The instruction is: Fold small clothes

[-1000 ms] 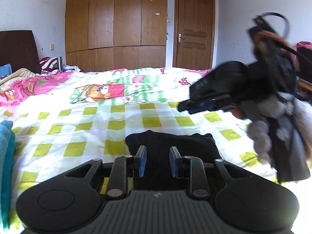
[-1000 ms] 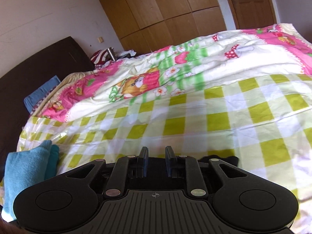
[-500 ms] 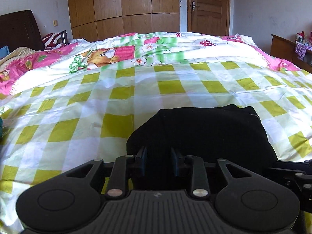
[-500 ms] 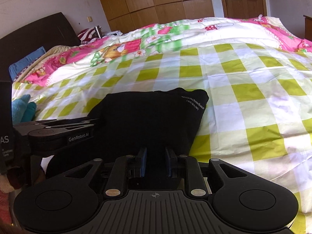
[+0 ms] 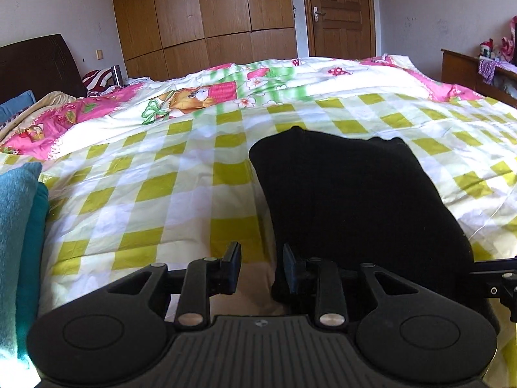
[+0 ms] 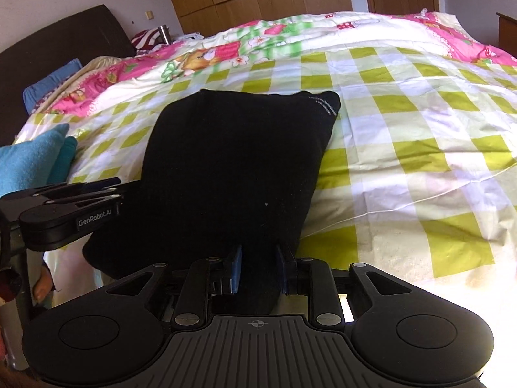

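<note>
A black folded garment (image 5: 349, 194) lies flat on the yellow-checked bedsheet (image 5: 181, 194), its near end at the bed's front edge. My left gripper (image 5: 261, 268) stands open just left of that near end. Only sheet shows between its fingers, and the right finger (image 5: 290, 270) sits against the cloth's left edge. In the right wrist view the garment (image 6: 232, 161) runs straight away from me. My right gripper (image 6: 258, 270) is shut on its near right corner, and black cloth fills the gap between the blue pads. The left gripper (image 6: 110, 186) shows side-on by the garment's left edge.
A blue towel (image 5: 19, 242) is piled at the bed's left, also seen as the blue towel (image 6: 32, 158). A pink and green cartoon quilt (image 5: 226, 97) covers the far half. A dark headboard (image 5: 35, 61), wooden wardrobe (image 5: 206, 16), door (image 5: 339, 13) and side cabinet (image 5: 468, 68) stand beyond.
The garment came down and now lies flat on the sheet. My left gripper let go and slid left off its near edge. The right gripper stays at the near right corner.
</note>
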`<action>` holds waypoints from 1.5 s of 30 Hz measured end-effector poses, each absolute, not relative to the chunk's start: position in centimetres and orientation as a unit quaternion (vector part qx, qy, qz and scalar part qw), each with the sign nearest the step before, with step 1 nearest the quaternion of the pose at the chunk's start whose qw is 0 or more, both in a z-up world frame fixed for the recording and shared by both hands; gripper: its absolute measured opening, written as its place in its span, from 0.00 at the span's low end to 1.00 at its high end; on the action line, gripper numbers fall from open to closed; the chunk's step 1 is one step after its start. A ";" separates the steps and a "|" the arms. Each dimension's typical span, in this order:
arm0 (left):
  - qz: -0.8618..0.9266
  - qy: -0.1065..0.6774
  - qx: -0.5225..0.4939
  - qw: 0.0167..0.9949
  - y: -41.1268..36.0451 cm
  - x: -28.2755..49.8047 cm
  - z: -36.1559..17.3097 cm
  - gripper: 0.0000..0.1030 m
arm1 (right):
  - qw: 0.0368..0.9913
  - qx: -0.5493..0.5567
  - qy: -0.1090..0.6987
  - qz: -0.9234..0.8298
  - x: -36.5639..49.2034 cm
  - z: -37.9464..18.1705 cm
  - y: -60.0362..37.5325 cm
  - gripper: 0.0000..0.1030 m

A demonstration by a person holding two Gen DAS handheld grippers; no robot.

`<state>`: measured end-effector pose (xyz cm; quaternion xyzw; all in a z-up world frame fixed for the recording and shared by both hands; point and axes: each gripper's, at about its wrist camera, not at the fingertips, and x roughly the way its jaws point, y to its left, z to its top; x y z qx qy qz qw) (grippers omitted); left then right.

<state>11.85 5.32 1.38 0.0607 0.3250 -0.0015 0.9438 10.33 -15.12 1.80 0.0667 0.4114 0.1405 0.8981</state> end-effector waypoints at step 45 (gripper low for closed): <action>-0.024 0.344 -0.016 0.939 4.1 8.9 2.8 0.54 | 0.904 0.072 0.408 0.103 6.0 3.1 -15.7 0.38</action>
